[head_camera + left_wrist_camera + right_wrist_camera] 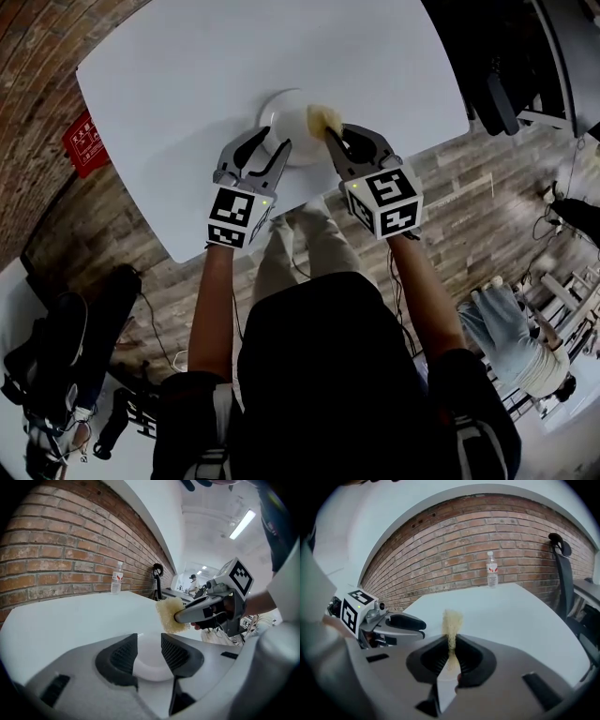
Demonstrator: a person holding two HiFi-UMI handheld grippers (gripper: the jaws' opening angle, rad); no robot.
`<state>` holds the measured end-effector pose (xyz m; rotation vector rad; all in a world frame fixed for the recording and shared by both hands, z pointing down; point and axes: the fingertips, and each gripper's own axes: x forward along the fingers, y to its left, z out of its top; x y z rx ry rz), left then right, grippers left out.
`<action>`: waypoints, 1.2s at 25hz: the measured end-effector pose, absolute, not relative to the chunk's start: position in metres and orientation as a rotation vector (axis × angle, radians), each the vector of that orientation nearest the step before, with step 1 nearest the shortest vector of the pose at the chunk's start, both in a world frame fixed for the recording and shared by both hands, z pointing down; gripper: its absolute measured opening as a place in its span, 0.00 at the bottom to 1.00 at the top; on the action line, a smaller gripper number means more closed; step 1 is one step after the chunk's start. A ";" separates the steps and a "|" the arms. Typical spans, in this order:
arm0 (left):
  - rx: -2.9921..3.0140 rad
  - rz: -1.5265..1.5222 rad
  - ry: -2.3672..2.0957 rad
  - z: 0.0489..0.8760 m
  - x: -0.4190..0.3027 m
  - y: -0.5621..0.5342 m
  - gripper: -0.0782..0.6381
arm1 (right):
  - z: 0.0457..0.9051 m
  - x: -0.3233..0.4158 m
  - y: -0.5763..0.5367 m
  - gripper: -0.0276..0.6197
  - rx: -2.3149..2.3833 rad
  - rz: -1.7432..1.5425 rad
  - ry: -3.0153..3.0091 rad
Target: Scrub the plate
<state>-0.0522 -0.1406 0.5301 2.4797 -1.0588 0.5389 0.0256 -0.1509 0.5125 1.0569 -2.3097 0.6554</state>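
A white plate [281, 117] lies on the white table [169, 75] near its front edge. My left gripper [272, 141] hovers at the plate's near left rim with its jaws apart. In the left gripper view the plate [150, 660] shows in the gap of that gripper [149, 641], and the pads do not press on it. My right gripper [336, 141] is shut on a yellow sponge [325, 119] over the plate's right edge. The sponge [452, 620] stands pinched between the right gripper's [451, 641] pads. From the left gripper view the sponge [169, 615] hangs just above the plate.
A water bottle [491, 575] stands at the table's far edge by the brick wall. A black chair [562, 573] is at the right. A red sign [84, 142] lies on the floor to the left, and dark bags [66, 347] sit lower left.
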 end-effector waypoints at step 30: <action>2.610 0.963 -0.822 0.584 -0.027 -0.134 0.59 | 0.542 0.037 -0.142 0.10 1.049 0.748 -2.272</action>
